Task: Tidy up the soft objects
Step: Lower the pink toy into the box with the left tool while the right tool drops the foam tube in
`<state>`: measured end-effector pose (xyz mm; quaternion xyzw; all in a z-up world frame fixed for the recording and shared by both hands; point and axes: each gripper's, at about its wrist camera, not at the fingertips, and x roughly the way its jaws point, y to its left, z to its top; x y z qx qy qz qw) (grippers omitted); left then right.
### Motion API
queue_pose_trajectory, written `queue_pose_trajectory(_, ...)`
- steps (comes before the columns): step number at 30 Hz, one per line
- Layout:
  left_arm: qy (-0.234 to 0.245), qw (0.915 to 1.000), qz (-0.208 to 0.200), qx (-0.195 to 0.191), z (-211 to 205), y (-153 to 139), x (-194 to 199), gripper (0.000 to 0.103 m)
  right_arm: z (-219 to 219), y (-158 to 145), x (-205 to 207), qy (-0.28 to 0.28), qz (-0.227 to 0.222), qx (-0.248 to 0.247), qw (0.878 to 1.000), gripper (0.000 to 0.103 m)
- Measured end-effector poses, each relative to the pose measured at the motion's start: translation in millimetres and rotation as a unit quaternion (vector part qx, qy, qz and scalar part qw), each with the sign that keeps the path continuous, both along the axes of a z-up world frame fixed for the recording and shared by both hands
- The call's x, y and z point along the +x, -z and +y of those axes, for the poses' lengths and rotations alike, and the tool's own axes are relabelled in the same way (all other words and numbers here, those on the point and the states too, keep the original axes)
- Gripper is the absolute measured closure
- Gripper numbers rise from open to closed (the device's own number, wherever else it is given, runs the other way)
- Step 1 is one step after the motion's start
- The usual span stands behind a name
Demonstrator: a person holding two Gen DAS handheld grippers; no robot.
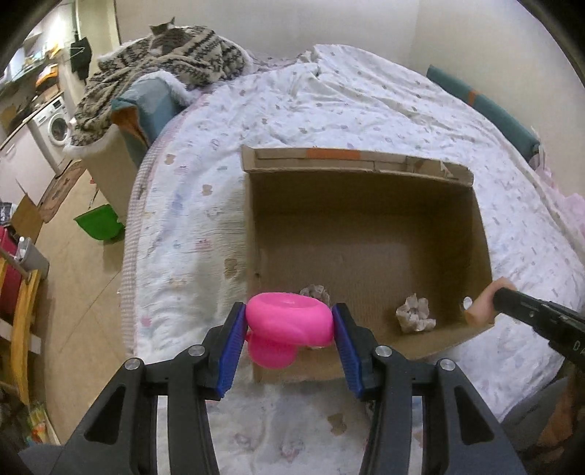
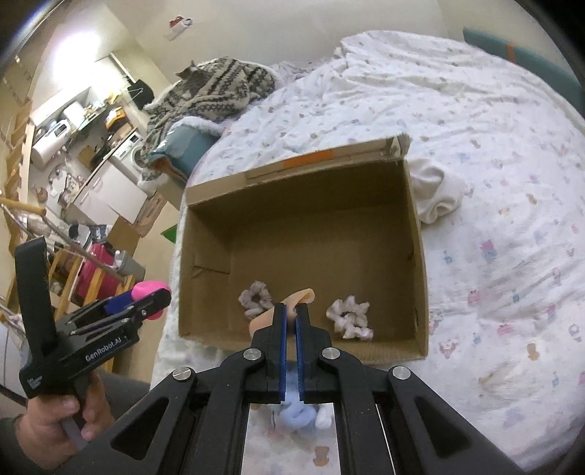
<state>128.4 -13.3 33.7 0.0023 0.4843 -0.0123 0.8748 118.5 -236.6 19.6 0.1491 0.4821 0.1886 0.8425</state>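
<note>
- The left gripper (image 1: 289,321) is closed on a bright pink soft toy (image 1: 287,327), squeezed between its blue pads (image 1: 234,347); the toy hangs over the near left corner of the cardboard box (image 1: 365,234)
- In the right wrist view the same left gripper (image 2: 153,303) shows from the side, left of the box, with the person's left hand (image 2: 62,420) wrapped around its handle
- The cardboard box (image 2: 303,248) sits open on the bed (image 2: 493,164), on a white sheet with small printed figures
- Inside it, near the front wall, lie two pale scrunchies: one to the left (image 2: 256,297) and one to the right (image 2: 349,316), apart from each other
- The right gripper (image 2: 291,310) is nearly closed, its blue pads (image 2: 280,350) pinching a peach-coloured soft band (image 2: 301,296) that curls up above the box's near edge, between the two scrunchies
- A blue and white soft item (image 2: 299,416) lies on the sheet under the right gripper, outside the box
- A bunched white cloth (image 2: 437,193) rests on the bed just beside the box's right wall
- Far back on the left, a cat (image 1: 164,31) lies on a patterned blanket (image 1: 175,62)
</note>
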Motion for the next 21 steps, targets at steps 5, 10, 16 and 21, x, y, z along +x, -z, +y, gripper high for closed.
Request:
queue_pose_trajectory(5, 0.004, 0.9999, 0.013, -0.004, -10.0, 27.9, 10.8, 0.059, 4.1, 27.5, 7.1, 0.004, 0.016, -0.007, 1.0, 0.097)
queue_pose_trajectory(10, -0.001, 0.9996, 0.026, 0.002, -12.2, 57.0, 14.5, 0.059, 7.6, 42.4, 10.6, 0.0, 0.017, -0.016, 1.0, 0.097)
queue_pose_trajectory(16, -0.004, 0.9994, 0.034, 0.0, -13.7, 67.2, 14.2, 0.059, 16.8, 56.3, 10.6, -0.017, 0.033, -0.028, 0.999, 0.097)
queue_pose_trajectory(21, 0.001, 0.9993, 0.038, 0.003, -17.0, 73.5, 18.1, 0.059, 24.3, 63.0, 12.2, -0.028, 0.04, -0.041, 0.998, 0.097)
